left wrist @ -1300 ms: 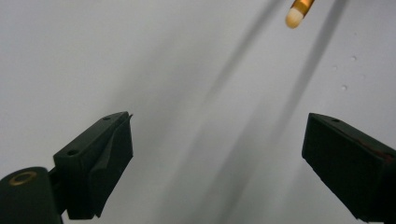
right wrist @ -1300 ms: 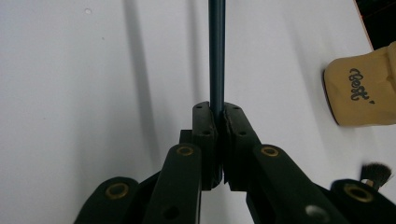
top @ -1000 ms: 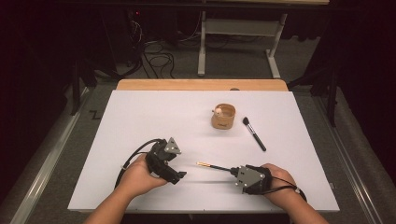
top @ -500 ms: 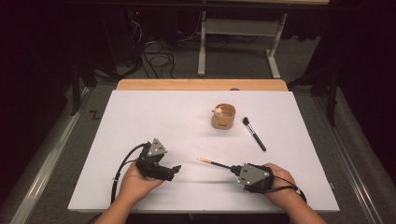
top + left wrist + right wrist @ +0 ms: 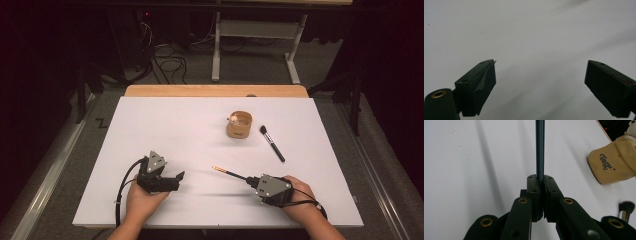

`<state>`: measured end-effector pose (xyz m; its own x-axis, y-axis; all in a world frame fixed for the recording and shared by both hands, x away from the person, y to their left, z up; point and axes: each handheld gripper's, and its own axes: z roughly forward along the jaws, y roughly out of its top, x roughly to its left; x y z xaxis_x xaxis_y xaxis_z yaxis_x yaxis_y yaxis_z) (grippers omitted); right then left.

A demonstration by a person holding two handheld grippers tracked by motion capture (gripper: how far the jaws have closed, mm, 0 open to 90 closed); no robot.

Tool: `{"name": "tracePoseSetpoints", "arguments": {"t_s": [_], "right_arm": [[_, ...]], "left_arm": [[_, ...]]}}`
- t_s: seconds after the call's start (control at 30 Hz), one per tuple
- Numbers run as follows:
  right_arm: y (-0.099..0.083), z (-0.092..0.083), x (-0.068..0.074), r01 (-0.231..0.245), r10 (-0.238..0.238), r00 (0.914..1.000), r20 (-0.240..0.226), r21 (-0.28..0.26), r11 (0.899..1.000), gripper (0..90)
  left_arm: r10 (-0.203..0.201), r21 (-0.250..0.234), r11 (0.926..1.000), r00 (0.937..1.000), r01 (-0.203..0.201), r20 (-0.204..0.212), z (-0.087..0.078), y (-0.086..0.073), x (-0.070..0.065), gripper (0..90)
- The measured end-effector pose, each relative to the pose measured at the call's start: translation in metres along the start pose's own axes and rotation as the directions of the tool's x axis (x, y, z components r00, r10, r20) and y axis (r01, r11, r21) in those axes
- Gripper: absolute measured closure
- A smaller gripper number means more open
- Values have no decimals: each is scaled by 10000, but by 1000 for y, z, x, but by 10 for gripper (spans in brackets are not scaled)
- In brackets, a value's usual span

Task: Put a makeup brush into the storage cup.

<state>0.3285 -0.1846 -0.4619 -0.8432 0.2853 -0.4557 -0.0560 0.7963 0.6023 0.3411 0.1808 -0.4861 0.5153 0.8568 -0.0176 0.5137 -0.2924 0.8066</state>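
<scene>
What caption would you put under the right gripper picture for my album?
The right gripper pinches a thin dark stick over a white table, with a tan pouch nearby.

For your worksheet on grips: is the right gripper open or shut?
Shut. The right gripper has its jaws pressed together on a thin dark brush handle that runs straight out between them.

Left tongs [image 5: 176,179] gape wide near the table, seemingly empty; right tongs [image 5: 248,178] clamped tight.

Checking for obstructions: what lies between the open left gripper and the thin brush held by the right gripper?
Nothing: in the high view, bare white table separates the left gripper from the thin brush.
</scene>
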Motion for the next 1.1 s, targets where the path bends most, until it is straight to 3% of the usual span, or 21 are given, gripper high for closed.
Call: {"name": "tracePoseSetpoints", "arguments": {"t_s": [0.23, 0.4, 0.53, 0.87, 1.1], "right_arm": [[0, 1, 1, -319, 319, 9995, 32, -234, 9992, 862], [1, 4, 3, -566, 566, 9984, -8, -339, 9978, 862], [1, 6, 4, -860, 859, 9963, -27, -441, 9953, 862], [4, 11, 2, -1905, 1900, 9817, -152, -1056, 9760, 862], [3, 12, 2, -2325, 2343, 9721, -58, -1517, 9607, 862]], "left_arm": [[-314, -299, 9990, 9992, 322, 262, -1, -3, 0, 64], [-600, -703, 9957, 9982, 598, -12, -2, -5, 1, 47], [-718, -825, 9940, 9974, 717, 13, -2, -6, 1, 48], [-868, -1178, 9891, 9960, 888, 220, -2, -8, -1, 49], [-906, -1391, 9859, 9955, 934, 268, -3, -8, -1, 49]]}}
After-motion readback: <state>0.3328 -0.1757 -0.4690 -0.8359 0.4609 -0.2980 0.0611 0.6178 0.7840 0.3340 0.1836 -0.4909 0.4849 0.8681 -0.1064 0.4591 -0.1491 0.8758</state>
